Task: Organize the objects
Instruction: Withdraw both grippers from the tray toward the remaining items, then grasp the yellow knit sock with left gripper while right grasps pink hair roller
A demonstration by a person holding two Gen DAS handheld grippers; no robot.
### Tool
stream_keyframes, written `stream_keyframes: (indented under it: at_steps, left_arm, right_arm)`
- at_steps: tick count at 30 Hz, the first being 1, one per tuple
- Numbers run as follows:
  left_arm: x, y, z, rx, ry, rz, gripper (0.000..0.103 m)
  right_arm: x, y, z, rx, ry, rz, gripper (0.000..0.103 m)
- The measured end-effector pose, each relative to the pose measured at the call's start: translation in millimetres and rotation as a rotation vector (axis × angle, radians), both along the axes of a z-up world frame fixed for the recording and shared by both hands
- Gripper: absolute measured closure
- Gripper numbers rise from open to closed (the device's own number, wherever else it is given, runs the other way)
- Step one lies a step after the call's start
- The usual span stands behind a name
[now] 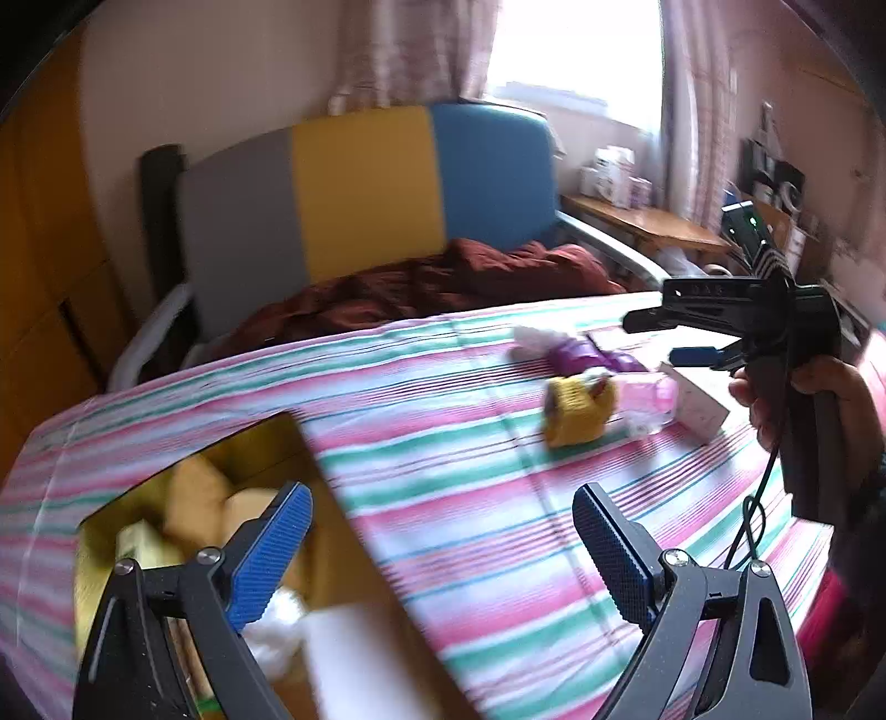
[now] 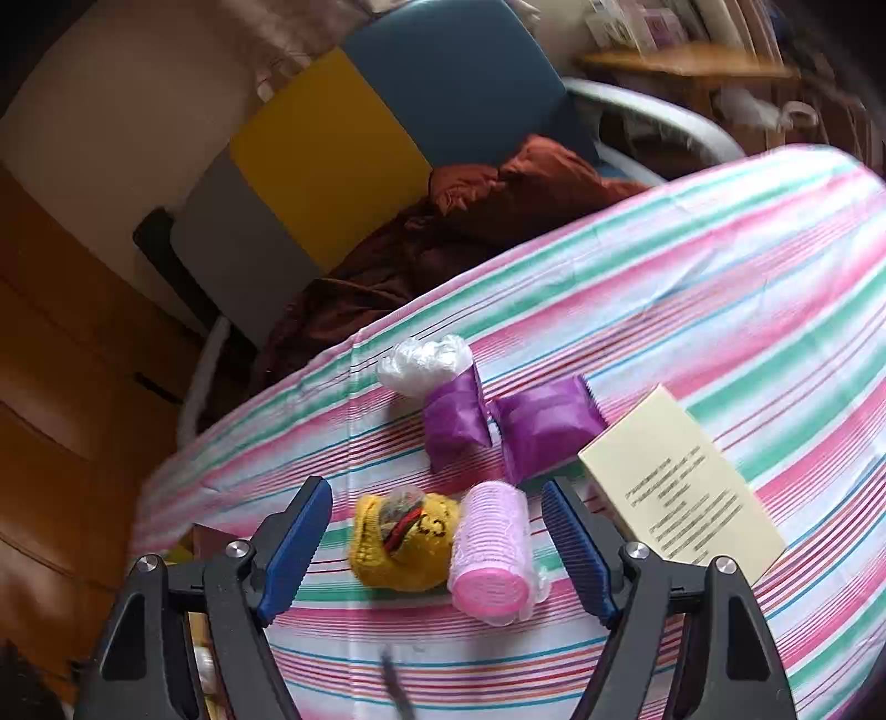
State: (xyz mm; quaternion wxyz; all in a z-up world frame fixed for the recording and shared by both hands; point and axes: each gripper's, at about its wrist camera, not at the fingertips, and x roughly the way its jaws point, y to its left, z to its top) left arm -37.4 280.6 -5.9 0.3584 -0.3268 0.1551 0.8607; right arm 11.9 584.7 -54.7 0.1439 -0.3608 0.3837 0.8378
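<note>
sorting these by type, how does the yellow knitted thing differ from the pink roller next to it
The yellow knitted thing is soft and lumpy, with dark and red stitched marks; the pink roller is a neat ridged cylinder in one colour. The roller lies on its side with a round end toward the right wrist camera; the knitted thing sits in a slumped heap. Both rest side by side on the striped cloth, between the right gripper's open fingers.

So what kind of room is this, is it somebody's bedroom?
Probably a bedroom or a care room. There's a padded headboard, a rumpled brown blanket under a curtained window, and a striped cloth holding small household things.
</note>
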Motion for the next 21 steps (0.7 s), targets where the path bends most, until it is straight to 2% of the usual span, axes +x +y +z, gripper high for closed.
stream_keyframes:
  at_steps: [2, 6, 10, 15, 21]
  left_arm:
    - [-6, 26, -4, -0.014, -0.03, -0.036, 0.007]
    - [-17, 69, -17, -0.038, -0.079, -0.066, 0.007]
    - [-31, 106, -34, -0.041, -0.167, -0.076, 0.007]
    - [-49, 133, -52, -0.005, -0.252, -0.04, 0.006]
    - [-74, 155, -68, 0.088, -0.388, 0.027, 0.001]
  right_arm:
    - [1, 3, -2, -0.049, 0.017, 0.001, 0.023]
    - [1, 3, 0, -0.064, 0.032, 0.012, 0.023]
    - [2, 4, 1, -0.086, 0.049, 0.018, 0.023]
    - [4, 7, 0, -0.118, 0.067, 0.015, 0.023]
    - [5, 12, -6, -0.156, 0.069, -0.008, 0.023]
